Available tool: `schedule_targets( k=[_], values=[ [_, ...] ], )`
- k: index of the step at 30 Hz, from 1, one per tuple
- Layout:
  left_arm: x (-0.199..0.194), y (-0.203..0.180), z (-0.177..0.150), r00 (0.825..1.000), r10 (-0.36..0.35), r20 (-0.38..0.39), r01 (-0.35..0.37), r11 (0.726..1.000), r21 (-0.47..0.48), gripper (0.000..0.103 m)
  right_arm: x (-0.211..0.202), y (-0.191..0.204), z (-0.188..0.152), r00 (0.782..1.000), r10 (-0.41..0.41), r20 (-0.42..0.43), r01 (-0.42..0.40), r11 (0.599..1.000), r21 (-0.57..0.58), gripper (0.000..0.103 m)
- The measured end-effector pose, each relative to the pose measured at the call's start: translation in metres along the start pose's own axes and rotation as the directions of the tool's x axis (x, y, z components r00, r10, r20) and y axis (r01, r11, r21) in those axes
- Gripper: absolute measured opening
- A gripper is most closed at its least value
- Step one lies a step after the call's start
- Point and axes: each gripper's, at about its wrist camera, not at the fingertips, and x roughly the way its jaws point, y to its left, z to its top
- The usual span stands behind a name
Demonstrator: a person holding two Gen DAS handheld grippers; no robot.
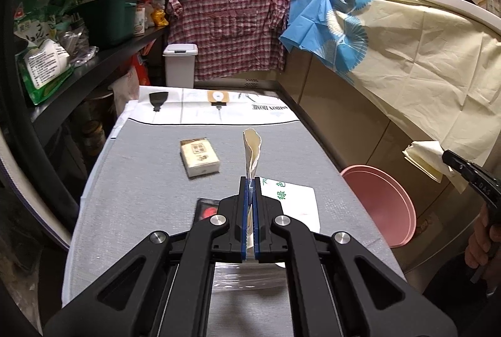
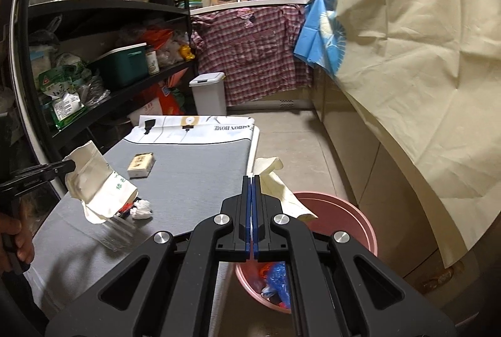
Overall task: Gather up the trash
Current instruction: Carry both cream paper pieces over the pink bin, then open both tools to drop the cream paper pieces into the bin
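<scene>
My left gripper (image 1: 250, 180) is shut on the top edge of a white paper bag (image 1: 294, 199) with green print, held just above the grey table mat (image 1: 141, 196). In the right wrist view the left gripper (image 2: 72, 164) and that bag (image 2: 97, 190) hang at the left. Under the bag lie a crumpled tissue (image 2: 141, 208), a clear plastic wrapper (image 2: 119, 233) and something red. My right gripper (image 2: 252, 179) is shut on a cream sheet of paper (image 2: 275, 190) over the pink bin (image 2: 338, 211), which holds blue and red trash. A tissue pack (image 1: 200, 157) lies mid-table.
Black shelves (image 1: 103, 55) packed with bags and a green box run along the left. A white lidded bin (image 1: 180, 64) stands beyond the table's far end. A cloth-draped counter (image 1: 422, 55) lines the right. The pink bin (image 1: 382, 205) sits on the floor between table and counter.
</scene>
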Motion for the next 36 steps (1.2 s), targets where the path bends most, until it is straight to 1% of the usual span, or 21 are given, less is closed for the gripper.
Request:
schedule_targets(
  k=[10, 17, 23, 27, 31, 36],
  values=[
    [0.012, -0.028, -0.001, 0.999, -0.033, -0.015, 0.033, 0.999, -0.001, 0.002, 0.005, -0.028, -0.006, 0.999, -0.046, -0.005, 0.046, 0.998, 0.045, 0.001],
    [0.025, -0.052, 0.005, 0.998, -0.049, -0.027, 0.049, 0.999, 0.017, 0.002, 0.009, -0.044, -0.008, 0.997, -0.080, -0.010, 0.080, 0.995, 0.065, 0.001],
    [0.037, -0.075, 0.007, 0.997, -0.071, -0.038, 0.073, 0.997, 0.035, 0.002, 0.013, -0.058, -0.009, 0.997, -0.072, -0.022, 0.074, 0.991, 0.114, 0.001],
    [0.045, -0.089, 0.005, 0.995, -0.084, -0.049, 0.086, 0.995, 0.045, 0.002, 0.017, -0.061, -0.010, 0.997, -0.074, -0.025, 0.076, 0.990, 0.116, 0.001],
    [0.054, -0.103, 0.005, 0.994, -0.095, -0.062, 0.099, 0.994, 0.055, 0.002, 0.018, -0.068, -0.009, 0.996, -0.088, -0.020, 0.090, 0.988, 0.124, 0.001],
    [0.063, -0.120, 0.009, 0.991, -0.112, -0.072, 0.118, 0.989, 0.084, 0.002, 0.022, -0.083, -0.010, 0.993, -0.111, -0.026, 0.114, 0.979, 0.170, 0.001]
  ],
)
